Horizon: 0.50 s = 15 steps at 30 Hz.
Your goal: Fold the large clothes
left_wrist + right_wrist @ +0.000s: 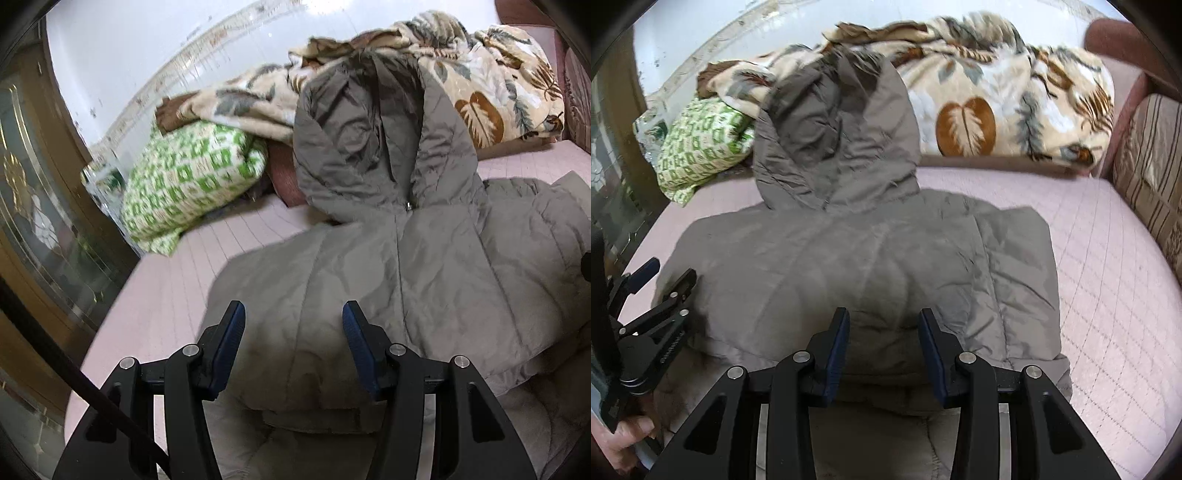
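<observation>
The grey hooded jacket lies spread on the pink bed, its folded lower edge just ahead of both sets of jaws. The left gripper and right gripper both stand spread, pinching nothing. The puffy, slick fabric could slip from a shallow pinch, or a grab could take only the top layer and undo the fold. Beyond the jaws the hood rests against a leaf-print blanket and a green patterned bundle, which crowd any fold toward the far side.
</observation>
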Each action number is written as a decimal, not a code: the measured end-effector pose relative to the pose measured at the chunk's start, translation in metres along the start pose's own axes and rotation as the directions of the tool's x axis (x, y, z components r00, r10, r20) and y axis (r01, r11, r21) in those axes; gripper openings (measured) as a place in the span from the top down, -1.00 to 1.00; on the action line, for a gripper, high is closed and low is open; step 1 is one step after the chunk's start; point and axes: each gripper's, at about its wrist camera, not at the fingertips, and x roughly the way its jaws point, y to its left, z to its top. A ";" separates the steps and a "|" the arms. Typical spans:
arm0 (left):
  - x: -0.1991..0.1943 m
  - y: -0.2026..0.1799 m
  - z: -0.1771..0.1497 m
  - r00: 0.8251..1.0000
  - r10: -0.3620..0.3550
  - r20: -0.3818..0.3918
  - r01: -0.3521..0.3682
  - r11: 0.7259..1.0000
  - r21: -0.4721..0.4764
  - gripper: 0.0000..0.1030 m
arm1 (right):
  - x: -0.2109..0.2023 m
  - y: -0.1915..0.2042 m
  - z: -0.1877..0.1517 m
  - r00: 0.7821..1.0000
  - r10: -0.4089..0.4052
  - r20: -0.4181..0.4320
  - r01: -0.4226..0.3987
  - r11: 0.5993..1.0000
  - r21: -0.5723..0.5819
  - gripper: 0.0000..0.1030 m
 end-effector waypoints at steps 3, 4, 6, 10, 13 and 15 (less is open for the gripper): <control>-0.013 -0.001 0.004 0.998 0.027 0.048 -0.028 1.000 0.012 -0.06 | -0.007 0.009 0.001 1.000 -0.004 0.026 0.005 0.999 -0.034 0.19; -0.018 -0.002 0.006 0.997 0.038 0.067 -0.039 0.999 0.016 -0.06 | -0.008 0.011 0.001 1.000 -0.002 0.031 0.003 0.999 -0.040 0.19; -0.026 -0.004 0.009 0.994 0.053 0.097 -0.056 0.998 0.028 -0.06 | -0.009 0.014 0.001 0.999 0.005 0.034 -0.003 0.999 -0.048 0.19; -0.041 -0.005 0.015 0.987 0.065 0.147 -0.071 0.997 0.036 -0.06 | -0.011 0.017 0.001 0.999 0.005 0.039 -0.003 0.998 -0.060 0.19; -0.050 -0.006 0.019 0.984 0.062 0.169 -0.070 0.997 0.038 -0.06 | -0.010 0.016 0.001 0.999 0.004 0.035 -0.002 0.999 -0.054 0.19; -0.055 -0.007 0.021 0.983 0.059 0.174 -0.068 0.997 0.041 -0.06 | -0.008 0.015 0.001 1.000 0.002 0.029 -0.001 0.999 -0.049 0.19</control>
